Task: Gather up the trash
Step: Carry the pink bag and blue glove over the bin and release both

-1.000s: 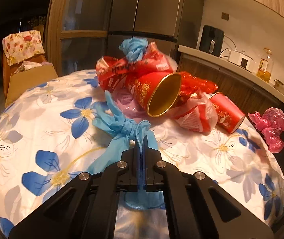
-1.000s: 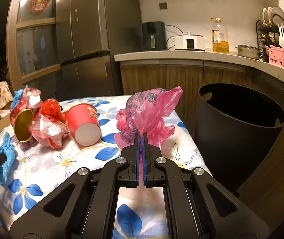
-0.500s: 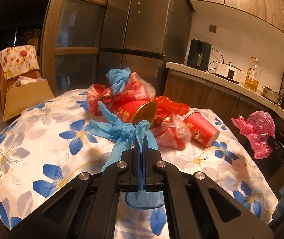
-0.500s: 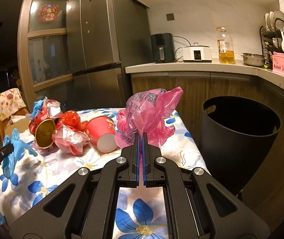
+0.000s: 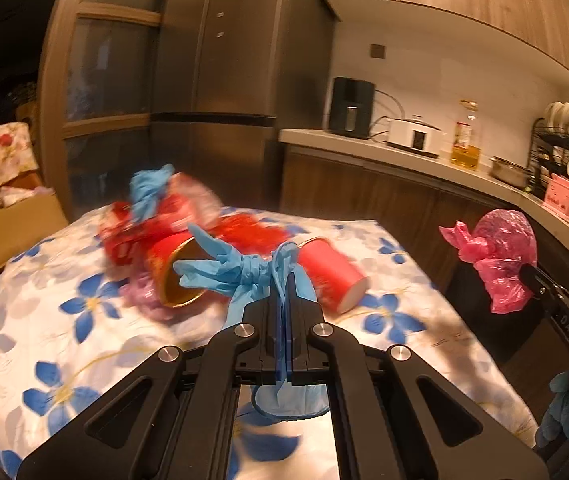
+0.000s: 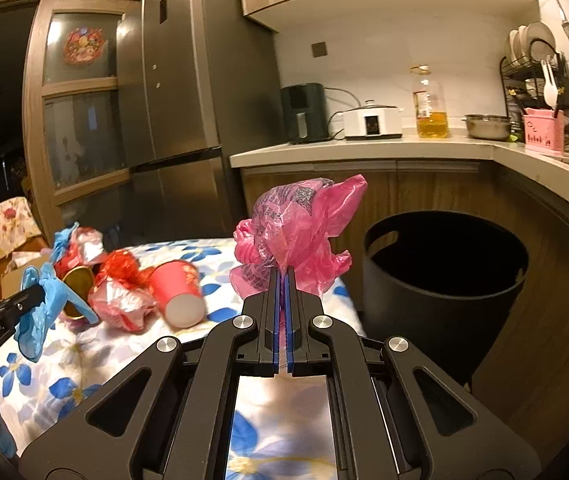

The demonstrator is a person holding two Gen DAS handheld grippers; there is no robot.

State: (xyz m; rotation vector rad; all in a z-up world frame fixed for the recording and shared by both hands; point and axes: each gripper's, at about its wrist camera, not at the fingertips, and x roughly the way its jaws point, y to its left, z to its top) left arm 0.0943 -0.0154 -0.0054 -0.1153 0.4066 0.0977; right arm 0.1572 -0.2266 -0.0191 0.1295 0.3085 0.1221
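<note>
My left gripper (image 5: 283, 280) is shut on a knotted blue glove (image 5: 236, 270) and holds it above the flowered table (image 5: 64, 344). My right gripper (image 6: 283, 276) is shut on a crumpled pink plastic bag (image 6: 296, 224), held up in the air left of the black trash bin (image 6: 444, 280). The pink bag also shows in the left wrist view (image 5: 496, 256), and the blue glove in the right wrist view (image 6: 42, 304). On the table lie a red paper cup (image 6: 176, 292), a gold-lined red cup (image 5: 172, 272) and red wrappers (image 6: 120, 292).
A second blue glove (image 5: 148, 190) tops the trash pile. A wooden counter (image 6: 404, 150) with a cooker, oil bottle and dish rack runs behind. A steel fridge (image 6: 180, 100) stands at the back. A cardboard box (image 5: 16, 224) sits left of the table.
Both grippers have risen and pulled back from the table with their loads. The bin's mouth now shows more fully to the right of the pink bag.
</note>
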